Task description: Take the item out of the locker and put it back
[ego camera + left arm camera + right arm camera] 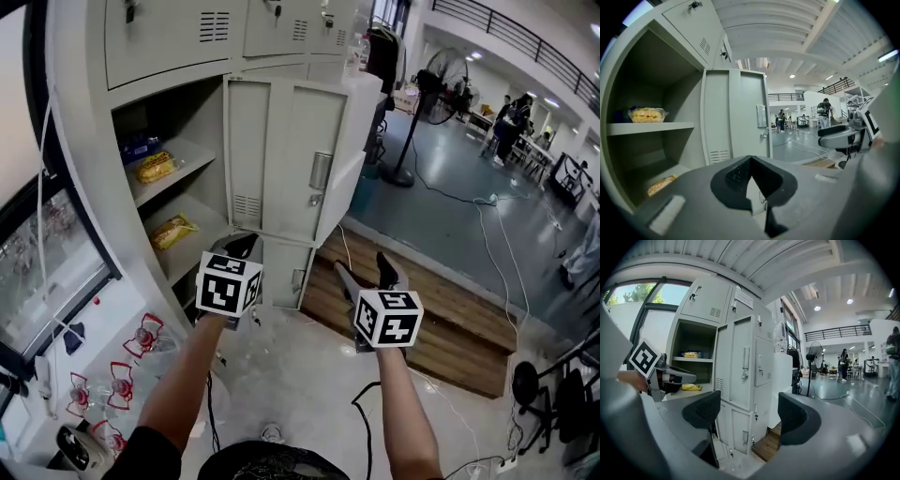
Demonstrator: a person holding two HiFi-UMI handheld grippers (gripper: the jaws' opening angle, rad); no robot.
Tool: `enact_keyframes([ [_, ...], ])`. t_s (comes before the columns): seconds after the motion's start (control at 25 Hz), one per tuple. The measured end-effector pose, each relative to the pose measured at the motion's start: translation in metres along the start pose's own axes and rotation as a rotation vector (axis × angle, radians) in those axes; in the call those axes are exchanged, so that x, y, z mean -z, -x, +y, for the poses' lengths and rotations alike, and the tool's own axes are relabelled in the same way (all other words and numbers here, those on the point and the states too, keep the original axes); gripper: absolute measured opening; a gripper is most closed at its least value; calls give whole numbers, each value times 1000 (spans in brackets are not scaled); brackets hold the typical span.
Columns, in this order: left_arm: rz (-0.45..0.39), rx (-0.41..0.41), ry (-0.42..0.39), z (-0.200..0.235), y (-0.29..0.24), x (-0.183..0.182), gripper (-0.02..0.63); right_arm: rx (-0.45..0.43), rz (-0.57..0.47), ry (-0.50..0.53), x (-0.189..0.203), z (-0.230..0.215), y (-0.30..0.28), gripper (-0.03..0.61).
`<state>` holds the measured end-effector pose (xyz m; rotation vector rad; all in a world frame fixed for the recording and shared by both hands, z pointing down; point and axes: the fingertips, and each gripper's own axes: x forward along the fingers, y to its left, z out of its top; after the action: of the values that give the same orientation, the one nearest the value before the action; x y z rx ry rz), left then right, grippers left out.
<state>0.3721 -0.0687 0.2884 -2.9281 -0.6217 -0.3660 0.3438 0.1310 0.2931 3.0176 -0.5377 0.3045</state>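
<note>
Currently the grey locker (pixel 164 42) is standing open, its compartment lying ahead and to the left of both sets of jaws. Its door (pixel 281 159) is hanging wide, straight ahead of the left gripper (pixel 240 247). The upper snack packet (pixel 155 167) is sitting on the upper shelf (pixel 187 150), above and left of those jaws. The lower snack packet (pixel 173 232) is lying on the shelf below, just ahead and left of them.

The left jaws are pressing together on nothing, so reaching in like that is likely to shove a packet deeper rather than grip it. The right gripper (pixel 366 274) is holding its jaws wide apart and empty, right of the door. Swinging leftward, it is risking a knock on the door's edge. Squeezing hard is also risking crushing a crinkly packet.
</note>
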Motion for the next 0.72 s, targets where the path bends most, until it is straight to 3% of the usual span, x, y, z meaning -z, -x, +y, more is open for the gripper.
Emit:
enact_keyframes([
  [0.4,18,-22,6,20,-21,4,1,-31,5,-9,2,2,-34,396],
  [0.72,20,-80,16,46,-10,13,1,-116,-6,15,1,36,-64,393],
])
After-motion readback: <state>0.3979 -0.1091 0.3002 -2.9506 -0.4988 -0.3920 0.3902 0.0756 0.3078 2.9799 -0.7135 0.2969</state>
